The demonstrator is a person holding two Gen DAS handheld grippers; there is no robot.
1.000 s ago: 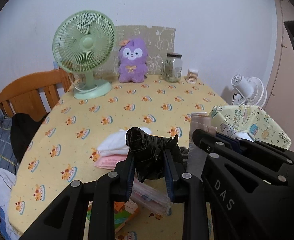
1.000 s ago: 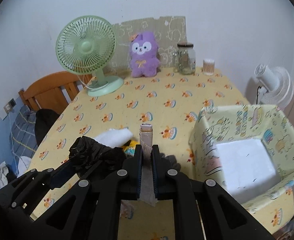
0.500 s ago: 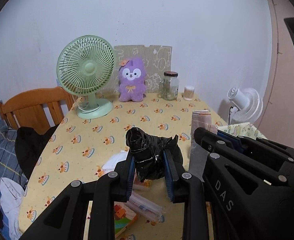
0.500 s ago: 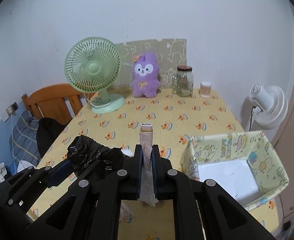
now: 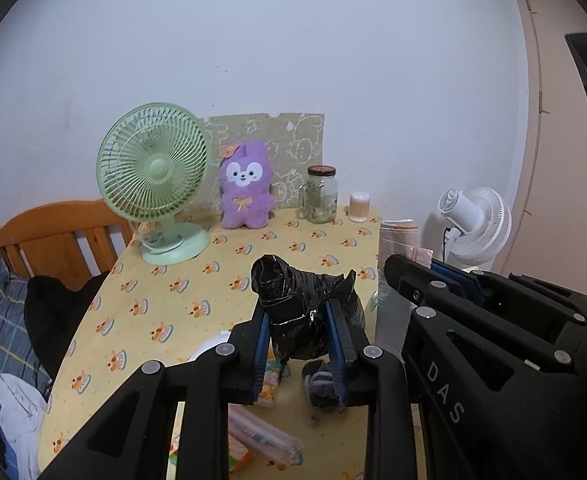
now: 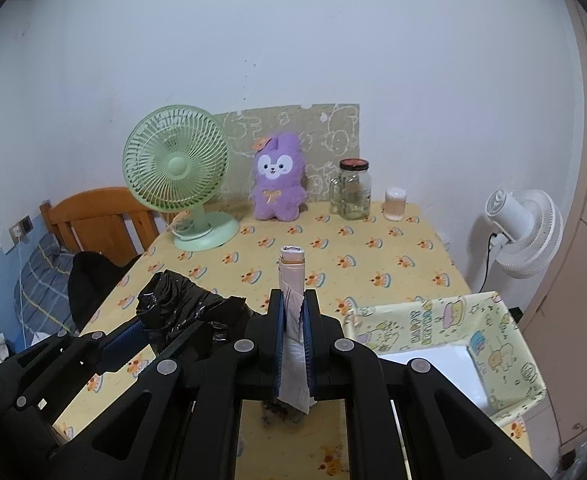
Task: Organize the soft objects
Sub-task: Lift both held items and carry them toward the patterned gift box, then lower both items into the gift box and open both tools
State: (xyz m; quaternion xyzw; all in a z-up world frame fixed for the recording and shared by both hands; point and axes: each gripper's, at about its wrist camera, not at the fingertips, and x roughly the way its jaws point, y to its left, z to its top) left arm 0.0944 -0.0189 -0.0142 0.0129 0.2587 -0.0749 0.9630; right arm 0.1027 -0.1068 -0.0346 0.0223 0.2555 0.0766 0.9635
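My left gripper [image 5: 299, 316] is shut on a crumpled black plastic bag bundle [image 5: 293, 300], held well above the yellow patterned table [image 5: 197, 280]. In the right wrist view the same black bundle [image 6: 177, 304] shows at the left. My right gripper [image 6: 292, 308] is shut on a pale pink roll of thin bags [image 6: 292, 276], which stands up between the pads. In the left wrist view that pink roll [image 5: 397, 240] rises behind the right gripper's black body. A yellow cartoon-print fabric box [image 6: 445, 328] with a white bottom sits below and to the right.
At the table's far edge stand a green desk fan [image 6: 177, 172], a purple plush toy [image 6: 279, 176], a glass jar [image 6: 351, 190] and a cotton swab tub [image 6: 395, 204]. A wooden chair [image 6: 97, 216] is at left, a white fan [image 6: 525, 232] at right. Loose packets [image 5: 261, 436] lie below.
Both grippers have risen together with their loads, so the table and fabric box sit lower and farther away. Neither grip has changed.
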